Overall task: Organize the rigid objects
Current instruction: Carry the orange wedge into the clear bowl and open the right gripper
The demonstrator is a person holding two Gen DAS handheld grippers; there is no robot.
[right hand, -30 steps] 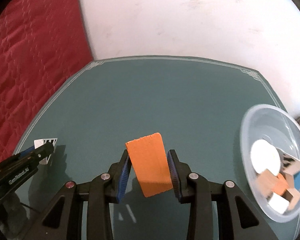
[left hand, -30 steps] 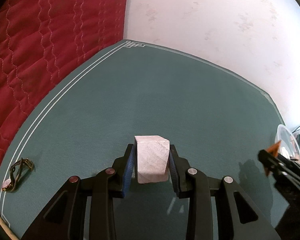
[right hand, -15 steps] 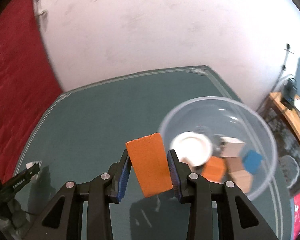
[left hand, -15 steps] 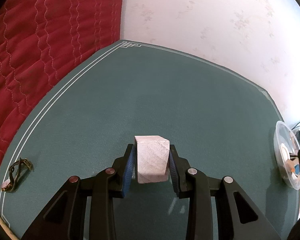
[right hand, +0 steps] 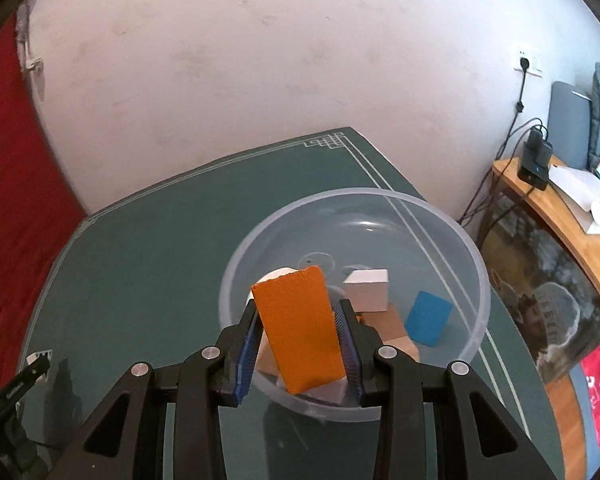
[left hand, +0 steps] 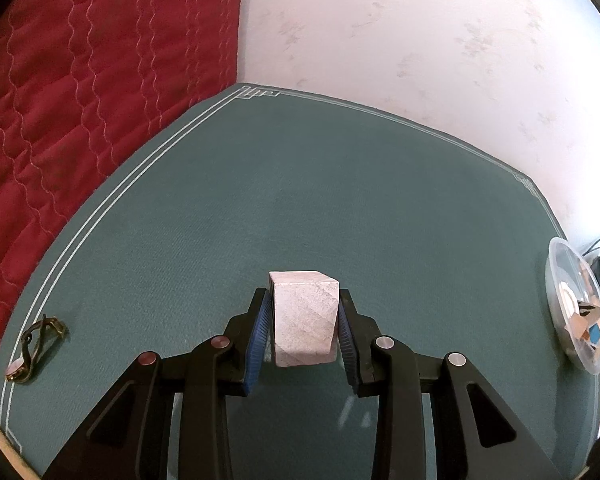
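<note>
1. The orange block (right hand: 300,332) hides most of a white round piece and part of the blocks behind it in the clear plastic bowl (right hand: 472,264); these are hard to make out.
2. In the left wrist view the same bowl (left hand: 556,280) sits at the right edge, squeezed by the lens, its contents only small coloured shapes.
3. The left tongs (left hand: 303,320) are clenched on a pale wooden cube (left hand: 304,320), blue pads pressed to both its sides, above the green worktop (left hand: 300,200).
4. The right tongs (right hand: 298,340) grasp the orange block, tilted, over the near side of the bowl.
5. Inside the bowl lie a white block (right hand: 368,288), a blue block (right hand: 428,318) and tan wooden ones.
6. Near the worktop's left edge lies a small brass-coloured clip (left hand: 36,344), its exact kind unclear.
7. Beyond the worktop are a red quilt (left hand: 80,80) and a pale wall (left hand: 420,40).
</note>
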